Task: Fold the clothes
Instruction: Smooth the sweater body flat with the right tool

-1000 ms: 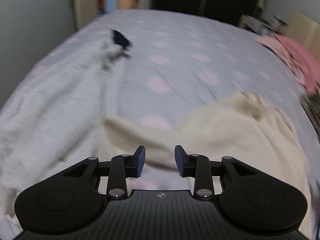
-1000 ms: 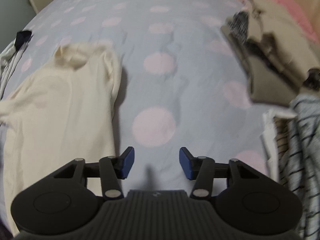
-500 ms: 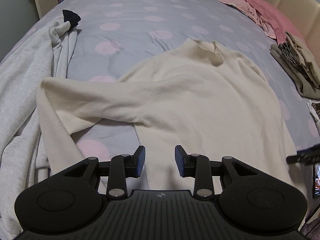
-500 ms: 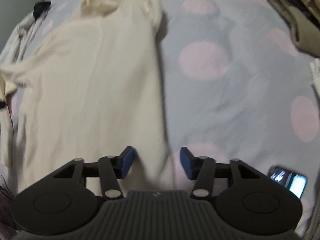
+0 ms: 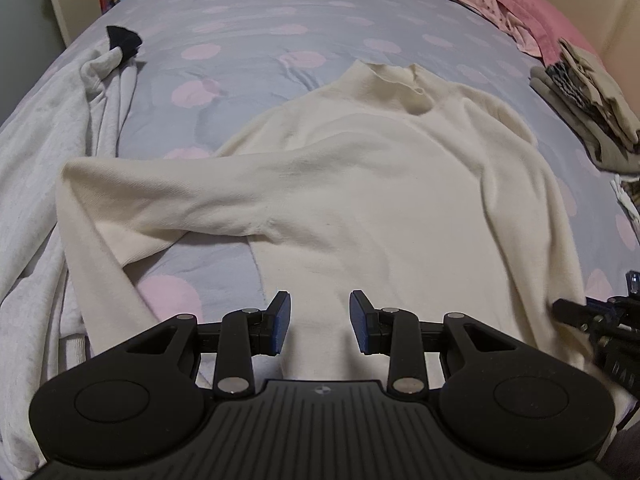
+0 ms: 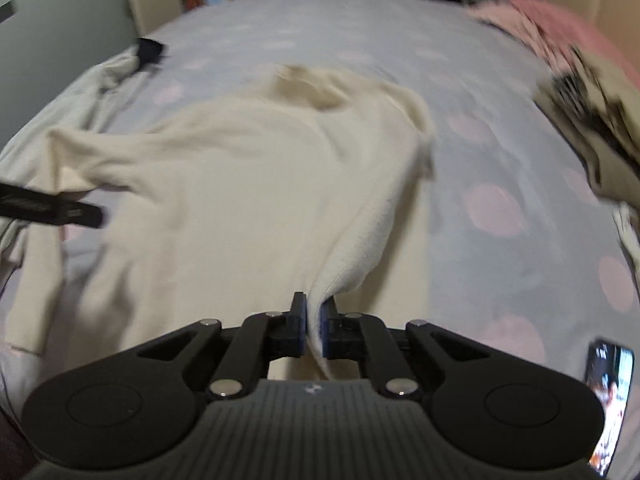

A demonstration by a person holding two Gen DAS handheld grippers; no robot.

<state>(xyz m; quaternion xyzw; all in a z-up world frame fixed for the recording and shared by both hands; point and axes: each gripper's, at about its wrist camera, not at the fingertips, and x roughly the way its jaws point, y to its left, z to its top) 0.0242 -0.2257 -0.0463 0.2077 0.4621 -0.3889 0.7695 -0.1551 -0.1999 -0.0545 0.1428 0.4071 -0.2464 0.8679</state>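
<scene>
A cream high-neck sweater (image 5: 380, 168) lies flat on the bed, collar away from me, its left sleeve stretched out sideways. My left gripper (image 5: 320, 318) hovers open over the lower body of the sweater, nothing between its fingers. In the right wrist view the right gripper (image 6: 313, 320) is closing its jaws on a raised fold of the sweater (image 6: 240, 184) at its lower right edge, and the pads pinch the cloth. The right gripper's tip (image 5: 568, 312) shows at the right edge of the left wrist view.
The bedspread (image 5: 256, 12) is lilac with pink dots. A grey garment (image 5: 36, 152) with a dark item (image 5: 122, 38) lies at the left. Pink clothing (image 5: 516, 8) and a beige folded pile (image 5: 588, 92) sit at the right. A lit phone (image 6: 610, 392) lies near the right.
The right gripper swung left from bare bedspread to the sweater's right edge and shut on a fold there. The left gripper settled over the sweater's lower body, still open.
</scene>
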